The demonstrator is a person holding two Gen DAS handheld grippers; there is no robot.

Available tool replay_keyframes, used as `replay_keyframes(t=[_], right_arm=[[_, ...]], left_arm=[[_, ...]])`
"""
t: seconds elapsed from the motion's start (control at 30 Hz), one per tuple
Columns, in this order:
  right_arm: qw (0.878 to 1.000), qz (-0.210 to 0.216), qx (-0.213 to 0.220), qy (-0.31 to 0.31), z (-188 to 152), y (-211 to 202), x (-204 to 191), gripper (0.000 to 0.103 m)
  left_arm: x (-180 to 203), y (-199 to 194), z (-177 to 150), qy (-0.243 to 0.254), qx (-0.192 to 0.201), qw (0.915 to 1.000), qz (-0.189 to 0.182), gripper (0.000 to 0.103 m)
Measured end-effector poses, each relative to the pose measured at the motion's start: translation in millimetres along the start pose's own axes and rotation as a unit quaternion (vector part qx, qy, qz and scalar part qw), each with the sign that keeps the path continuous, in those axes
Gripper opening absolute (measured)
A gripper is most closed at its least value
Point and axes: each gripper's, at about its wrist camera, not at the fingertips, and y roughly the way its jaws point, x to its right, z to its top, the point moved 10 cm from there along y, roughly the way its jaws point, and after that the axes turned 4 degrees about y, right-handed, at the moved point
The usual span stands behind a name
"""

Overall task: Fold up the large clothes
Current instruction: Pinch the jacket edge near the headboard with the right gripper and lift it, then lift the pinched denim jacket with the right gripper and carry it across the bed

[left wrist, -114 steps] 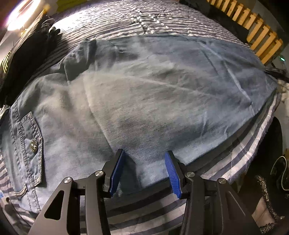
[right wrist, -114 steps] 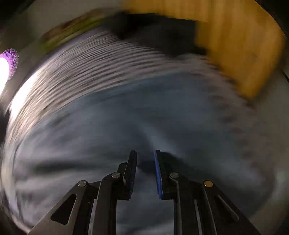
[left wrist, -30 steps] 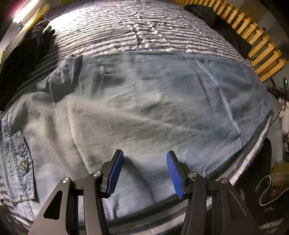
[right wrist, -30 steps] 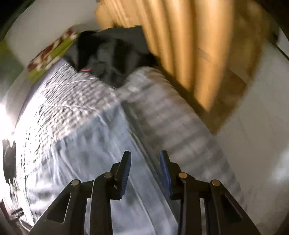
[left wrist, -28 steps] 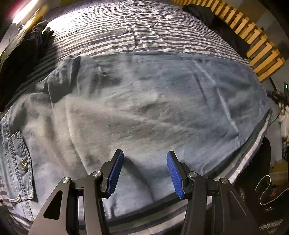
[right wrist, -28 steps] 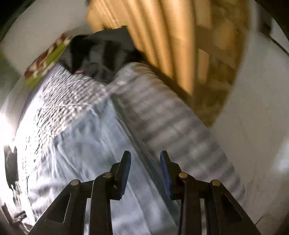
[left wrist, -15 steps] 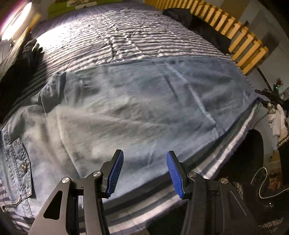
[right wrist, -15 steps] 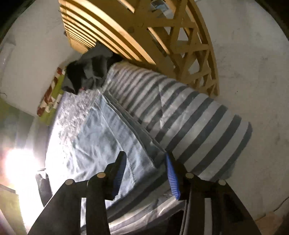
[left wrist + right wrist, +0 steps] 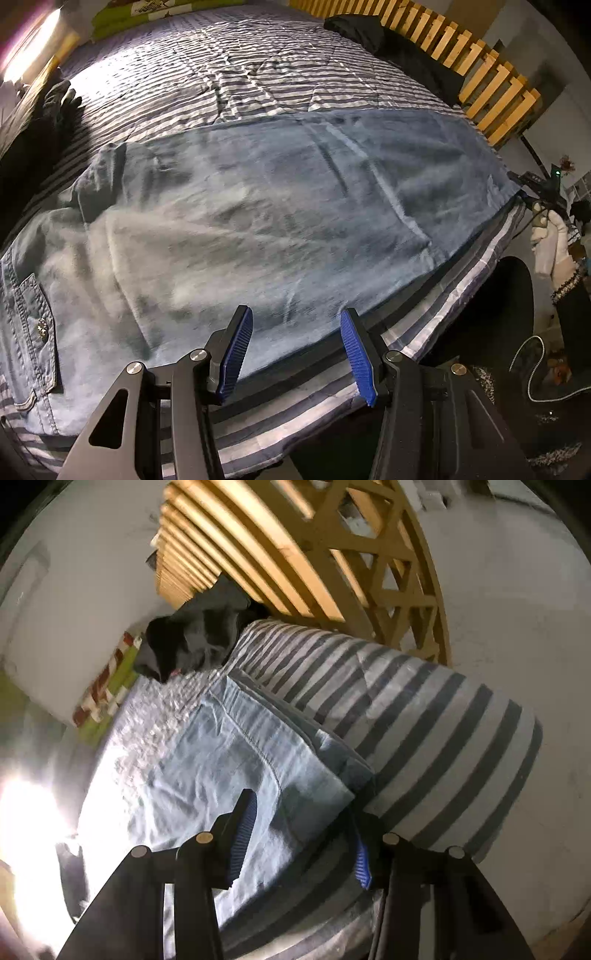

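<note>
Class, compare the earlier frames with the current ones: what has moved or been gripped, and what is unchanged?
The right gripper swung to the denim garment's corner at the bed's end, jaws wider and straddling its edge. The left gripper drew back slightly, still open and empty. The garment stays flat on the striped bedcover.

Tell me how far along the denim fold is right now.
Done: the denim garment lies spread flat on the striped bedcover, one sleeve seemingly folded across it. In hand: nothing; the left gripper hovers open over the near hem, and the right gripper straddles the garment's end corner, unclamped. Left: gripping the edges and every main fold.
</note>
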Motion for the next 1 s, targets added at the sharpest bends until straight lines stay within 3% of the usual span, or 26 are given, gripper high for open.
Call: replay_keyframes(t=[0.1, 0.17, 0.3, 0.43, 0.5, 0.6, 0.67, 0.8, 0.93, 1.0], right_arm=[[0.998, -0.044, 0.010, -0.035, -0.6, 1.1, -2.0, 0.024], [0.999, -0.029, 0.022, -0.040, 1.0, -4.6, -8.9, 0.014], [0.995, -0.043, 0.042, -0.083, 0.9, -9.3, -20.5, 0.014], [0.997, -0.050, 0.004, -0.058, -1.9, 9.9, -10.6, 0.024], [0.998, -0.048, 0.008, -0.047, 1.3, 11.9, -9.3, 0.021], [0.997, -0.055, 0.009, -0.050, 2.1, 10.1, -16.5, 0.008], [0.996, -0.064, 0.019, -0.064, 4.4, 3.7, -28.1, 0.007], [0.994, -0.051, 0.045, -0.082, 12.1, -15.0, -65.6, 0.007], [0.993, -0.029, 0.061, -0.094, 11.7, -28.3, -105.8, 0.007], [0.992, -0.021, 0.063, -0.106, 7.7, -32.6, -128.2, 0.007]], left_arm=[[-0.8, 2.7, -1.5, 0.000, -0.003, 1.0000, 0.002, 0.053], [-1.7, 3.6, -2.9, -0.001, -0.005, 1.0000, 0.000, 0.053], [-5.6, 5.9, -6.2, -0.004, -0.008, 1.0000, -0.002, 0.053], [-12.1, 6.4, -7.0, -0.011, -0.006, 0.9999, 0.001, 0.053], [-18.0, 2.9, -6.1, -0.017, 0.001, 0.9999, 0.003, 0.053], [-30.4, -3.2, -5.0, -0.031, 0.011, 0.9994, 0.011, 0.053], [-42.2, -8.5, -5.2, -0.050, 0.019, 0.9985, 0.011, 0.053], [-49.8, -15.3, 0.3, -0.066, 0.034, 0.9972, -0.002, 0.053], [-17.2, -0.6, 17.2, -0.034, 0.048, 0.9969, -0.053, 0.053], [7.7, 19.9, 17.2, -0.008, 0.030, 0.9962, -0.081, 0.053]])
